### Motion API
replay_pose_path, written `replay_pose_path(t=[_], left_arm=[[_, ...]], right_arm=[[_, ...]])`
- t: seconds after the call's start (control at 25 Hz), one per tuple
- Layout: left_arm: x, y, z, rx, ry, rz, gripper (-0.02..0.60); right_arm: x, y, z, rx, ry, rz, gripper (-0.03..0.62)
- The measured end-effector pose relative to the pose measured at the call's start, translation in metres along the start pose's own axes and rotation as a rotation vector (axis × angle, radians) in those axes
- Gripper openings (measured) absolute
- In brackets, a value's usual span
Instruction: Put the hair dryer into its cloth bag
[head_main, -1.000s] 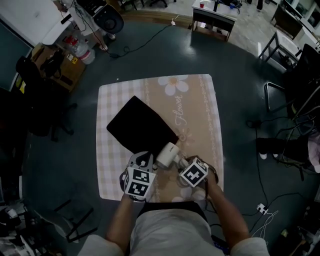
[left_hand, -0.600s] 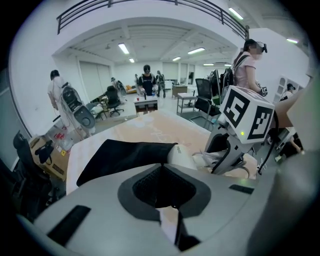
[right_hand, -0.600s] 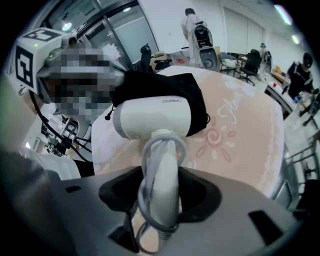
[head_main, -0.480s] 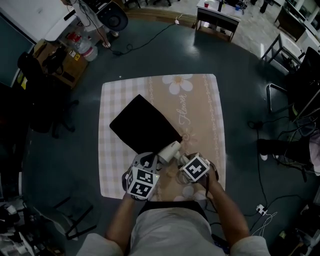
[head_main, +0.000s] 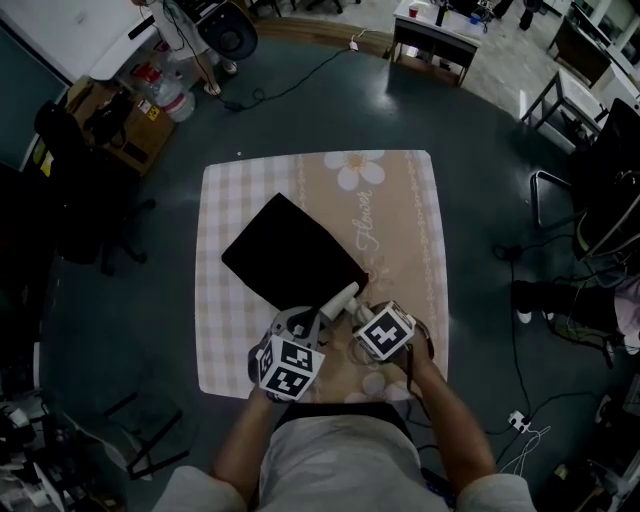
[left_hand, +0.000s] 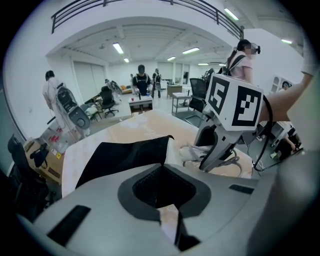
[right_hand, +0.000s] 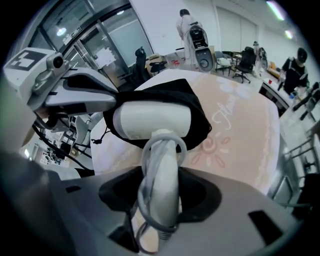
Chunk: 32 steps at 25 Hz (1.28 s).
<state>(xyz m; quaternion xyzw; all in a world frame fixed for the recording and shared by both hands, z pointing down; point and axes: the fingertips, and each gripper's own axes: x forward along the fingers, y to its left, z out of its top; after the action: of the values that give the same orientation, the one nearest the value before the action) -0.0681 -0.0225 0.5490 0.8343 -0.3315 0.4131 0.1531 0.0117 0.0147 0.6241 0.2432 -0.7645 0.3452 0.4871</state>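
A black cloth bag (head_main: 292, 255) lies flat on the table, its mouth towards me. My left gripper (head_main: 300, 322) is shut on the bag's near edge (left_hand: 150, 150) and lifts it a little. The white hair dryer (head_main: 340, 300) has its barrel (right_hand: 152, 120) at the bag's mouth, with black cloth (right_hand: 197, 117) round its far end. My right gripper (right_hand: 160, 187) is shut on the dryer's handle, which has the grey cord (right_hand: 150, 200) wound about it. The right gripper (left_hand: 220, 150) stands close to the right of the left one.
The table wears a beige checked cloth with a daisy print (head_main: 400, 200); its near edge is right below my grippers. Dark floor with cables (head_main: 300, 75), chairs (head_main: 590, 200) and boxes (head_main: 120, 130) surrounds it. People stand far off in both gripper views.
The right gripper has pushed the dryer slightly towards the bag, so less of the white barrel shows. The left gripper has kept its hold in place.
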Motion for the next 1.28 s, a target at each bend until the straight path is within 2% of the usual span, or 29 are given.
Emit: replay_pose_path(t=[1.28], left_arm=[[-0.005, -0.007, -0.003, -0.012, -0.021, -0.012, 0.015]], right_arm=[[0.010, 0.006, 0.018, -0.013, 0.026, -0.030, 0.225]])
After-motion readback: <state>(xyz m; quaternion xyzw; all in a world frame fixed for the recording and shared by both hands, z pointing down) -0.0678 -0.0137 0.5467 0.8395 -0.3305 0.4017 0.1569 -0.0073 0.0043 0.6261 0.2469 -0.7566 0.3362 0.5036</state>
